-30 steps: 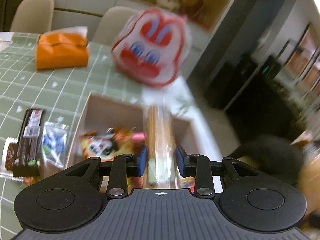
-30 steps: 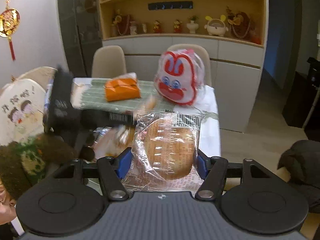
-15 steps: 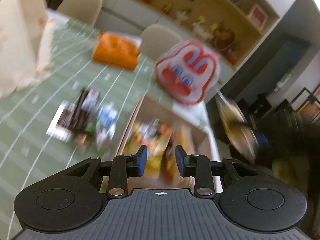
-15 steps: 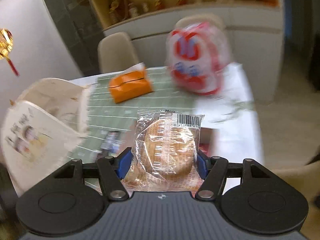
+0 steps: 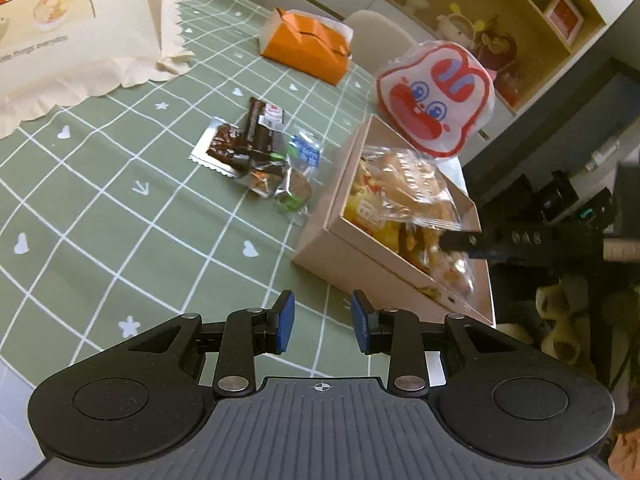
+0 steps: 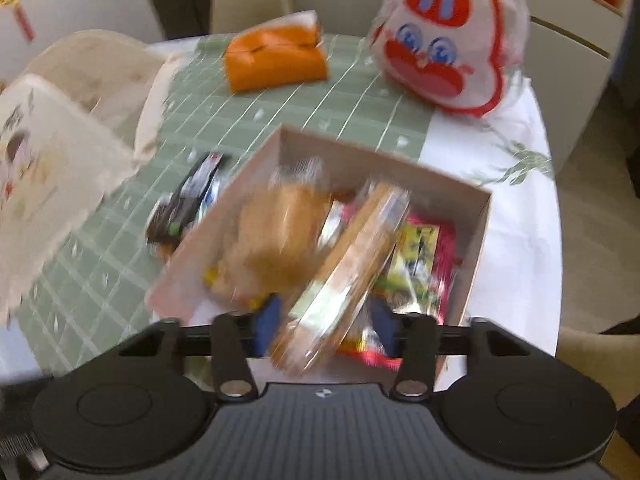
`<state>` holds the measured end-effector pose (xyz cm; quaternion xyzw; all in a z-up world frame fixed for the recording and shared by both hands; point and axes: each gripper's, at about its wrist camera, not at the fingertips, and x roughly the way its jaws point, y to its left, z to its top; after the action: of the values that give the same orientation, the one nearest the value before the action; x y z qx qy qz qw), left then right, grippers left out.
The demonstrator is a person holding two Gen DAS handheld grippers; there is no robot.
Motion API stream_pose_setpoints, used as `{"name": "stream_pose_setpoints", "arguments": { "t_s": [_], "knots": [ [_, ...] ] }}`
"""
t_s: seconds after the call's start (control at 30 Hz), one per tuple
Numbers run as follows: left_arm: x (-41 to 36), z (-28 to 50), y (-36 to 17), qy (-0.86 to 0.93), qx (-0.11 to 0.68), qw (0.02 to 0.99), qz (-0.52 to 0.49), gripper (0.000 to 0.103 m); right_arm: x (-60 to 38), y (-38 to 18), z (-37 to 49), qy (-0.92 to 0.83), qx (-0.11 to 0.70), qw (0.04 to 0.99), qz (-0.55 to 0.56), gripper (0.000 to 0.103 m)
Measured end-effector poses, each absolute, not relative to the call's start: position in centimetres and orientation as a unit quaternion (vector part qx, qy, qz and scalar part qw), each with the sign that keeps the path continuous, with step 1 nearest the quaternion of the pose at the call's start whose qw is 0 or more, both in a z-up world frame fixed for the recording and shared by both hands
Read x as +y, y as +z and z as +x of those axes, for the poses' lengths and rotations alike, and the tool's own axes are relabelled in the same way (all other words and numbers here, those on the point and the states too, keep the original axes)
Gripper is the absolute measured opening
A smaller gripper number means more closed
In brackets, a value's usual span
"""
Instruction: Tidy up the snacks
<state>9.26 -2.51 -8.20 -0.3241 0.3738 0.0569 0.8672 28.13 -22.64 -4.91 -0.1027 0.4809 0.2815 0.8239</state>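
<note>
A: Legible writing? Little. The cream bag (image 5: pixel 60 28) at the table's far left carries cartoon figures and a line of small print, too small to read. The snack wrappers show a barcode-type label only; no brand can be made out.

B: Left gripper (image 5: pixel 322 324)?

A: Jaws parted, nothing between them. It hangs over the green checked tablecloth (image 5: pixel 120 208), with the loose snack pile (image 5: pixel 260 160) ahead and the cardboard box (image 5: pixel 328 236) ahead to its right.

B: Right gripper (image 6: pixel 324 330)?

A: Jaws closing. A clear-wrapped biscuit packet (image 6: pixel 352 264) stands tilted between them, over the box's near edge; blur hides whether the pads press it. A bread packet (image 6: pixel 276 240) lies in the box beside it.

B: Other items?

A: Orange tissue pouch (image 5: pixel 306 46) and rabbit-face bag (image 5: pixel 436 96), both beyond the box.
</note>
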Motion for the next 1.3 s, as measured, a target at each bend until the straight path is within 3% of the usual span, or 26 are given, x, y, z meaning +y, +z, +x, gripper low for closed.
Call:
{"name": "stream_pose_setpoints", "arguments": {
  "t_s": [0.23, 0.37, 0.57, 0.63, 0.7, 0.77, 0.83, 0.97, 1.13, 1.3],
  "knots": [
    [-3.2, 9.9, -8.8, 0.047, 0.389, 0.861, -0.324, 0.034, -24.7, -5.6, 30.1, 0.238, 0.471, 0.844, -0.095, 0.035],
    [-4.0, 10.0, -9.1, 0.032, 0.402, 0.860, -0.312, 0.034, -26.2, -6.6, 30.1, 0.246, 0.504, 0.828, -0.030, 0.032],
    [-2.6, 10.0, -6.8, 0.042, 0.381, 0.878, -0.288, 0.034, -25.4, -3.5, 26.5, 0.248, 0.438, 0.859, -0.094, 0.033],
    [-1.4, 9.7, -5.0, 0.068, 0.353, 0.891, -0.277, 0.034, -24.6, -1.3, 25.7, 0.251, 0.401, 0.873, -0.115, 0.043],
    [0.0, 9.3, -3.2, 0.105, 0.323, 0.903, -0.264, 0.034, -23.2, 1.0, 25.3, 0.254, 0.358, 0.888, -0.138, 0.069],
    [1.2, 8.8, -2.0, 0.144, 0.305, 0.906, -0.257, 0.034, -21.0, 3.1, 25.1, 0.267, 0.313, 0.896, -0.165, 0.078],
    [2.5, 8.4, -1.5, 0.184, 0.303, 0.898, -0.260, 0.034, -18.4, 4.3, 25.4, 0.292, 0.288, 0.891, -0.193, 0.081],
    [4.1, 7.8, -2.8, 0.231, 0.340, 0.862, -0.297, 0.034, -11.4, 3.5, 28.7, 0.369, 0.357, 0.833, -0.206, 0.083],
    [3.1, 5.5, -4.2, 0.256, 0.357, 0.839, -0.322, 0.034, -3.3, -2.5, 34.2, 0.386, 0.473, 0.767, -0.197, 0.079],
    [2.2, 2.5, -4.6, 0.279, 0.353, 0.820, -0.355, 0.034, 1.2, -7.6, 35.5, 0.368, 0.487, 0.752, -0.249, 0.072]
  ]
}}
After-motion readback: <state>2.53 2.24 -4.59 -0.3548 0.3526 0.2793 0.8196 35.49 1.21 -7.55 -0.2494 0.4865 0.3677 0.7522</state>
